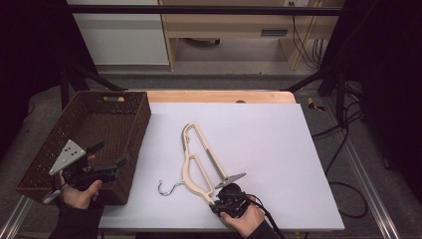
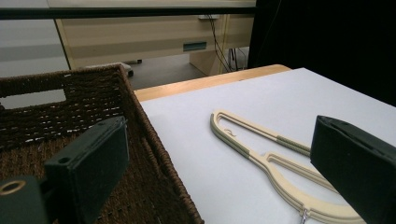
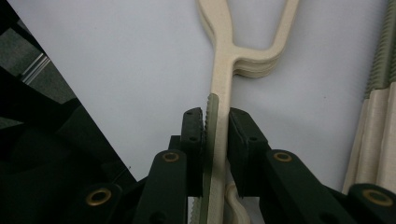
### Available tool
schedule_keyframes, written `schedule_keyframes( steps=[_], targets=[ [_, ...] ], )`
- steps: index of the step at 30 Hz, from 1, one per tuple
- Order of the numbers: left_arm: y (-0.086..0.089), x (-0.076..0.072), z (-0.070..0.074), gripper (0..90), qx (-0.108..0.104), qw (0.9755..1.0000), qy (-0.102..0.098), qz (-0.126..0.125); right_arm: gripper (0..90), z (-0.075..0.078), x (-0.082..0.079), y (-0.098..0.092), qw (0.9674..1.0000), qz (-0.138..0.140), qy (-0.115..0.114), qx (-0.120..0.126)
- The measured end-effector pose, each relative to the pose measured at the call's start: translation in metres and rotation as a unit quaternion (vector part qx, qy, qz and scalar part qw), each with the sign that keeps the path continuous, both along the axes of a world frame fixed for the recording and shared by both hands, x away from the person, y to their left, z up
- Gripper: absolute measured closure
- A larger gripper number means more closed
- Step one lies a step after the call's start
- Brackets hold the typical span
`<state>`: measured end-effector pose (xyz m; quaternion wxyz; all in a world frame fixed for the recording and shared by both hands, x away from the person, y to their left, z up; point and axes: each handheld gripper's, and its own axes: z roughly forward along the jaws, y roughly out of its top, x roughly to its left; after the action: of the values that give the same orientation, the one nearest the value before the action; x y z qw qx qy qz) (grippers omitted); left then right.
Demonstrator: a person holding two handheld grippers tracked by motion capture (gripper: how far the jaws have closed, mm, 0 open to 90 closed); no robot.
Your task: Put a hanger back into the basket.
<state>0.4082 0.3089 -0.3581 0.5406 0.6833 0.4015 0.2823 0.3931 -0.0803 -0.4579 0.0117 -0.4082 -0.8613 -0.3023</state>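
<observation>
Stiff, light cream hangers point(image 1: 199, 159) lie stacked mid-frame on the white desk point(image 1: 278, 149). Right gripper point(image 3: 216, 135) jaws pinch one thin arm, a sound hold. Left gripper point(image 1: 110, 155) jaws gape over the basket point(image 1: 133, 99).

Both grippers, left point(image 1: 102, 160) and right point(image 1: 230, 190), are black with brass-ringed screws behind flat rectangular pads; the left carries a grey three-cornered plate. Dark sleeves cover both forearms.
</observation>
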Motion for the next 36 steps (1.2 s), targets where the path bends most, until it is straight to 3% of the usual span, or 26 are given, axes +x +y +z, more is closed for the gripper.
schedule_keyframes(
  steps=[5,13,14,17,24,33,34,35,36],
  targets=[
    [-0.002,0.000,0.000,4.2,0.002,1.0000,0.001,-0.003,77.3,0.001,0.001,-0.002,1.0000,-0.004,0.003,0.003],
    [-0.012,-0.001,-0.001,4.6,0.009,0.9998,0.000,-0.015,79.7,0.005,0.002,-0.007,0.9991,-0.035,-0.002,0.023],
    [-0.015,-0.002,-0.001,4.8,0.010,0.9998,0.000,-0.018,79.7,0.005,0.003,-0.010,0.9993,-0.021,-0.010,0.028],
    [-0.024,-0.004,-0.001,5.1,0.020,0.9993,0.000,-0.032,79.7,0.007,0.003,-0.011,0.9988,-0.030,-0.003,0.040],
    [-0.056,-0.006,-0.011,6.0,0.033,0.9970,0.012,-0.069,79.9,0.011,0.004,-0.017,0.9975,-0.030,-0.015,0.062],
    [-0.095,0.001,-0.041,12.3,0.069,0.9900,0.067,-0.103,79.8,0.015,0.004,-0.021,0.9967,-0.028,-0.015,0.075],
    [-0.101,0.004,-0.049,16.7,0.079,0.9872,0.084,-0.110,79.9,0.016,0.004,-0.021,0.9963,-0.028,-0.016,0.080],
    [-0.101,0.004,-0.049,18.6,0.079,0.9872,0.084,-0.110,79.9,0.016,0.004,-0.021,0.9963,-0.028,-0.016,0.080],
    [-0.103,0.007,-0.053,18.6,0.086,0.9853,0.093,-0.114,79.8,0.016,0.004,-0.021,0.9961,-0.027,-0.014,0.083]
  ],
)
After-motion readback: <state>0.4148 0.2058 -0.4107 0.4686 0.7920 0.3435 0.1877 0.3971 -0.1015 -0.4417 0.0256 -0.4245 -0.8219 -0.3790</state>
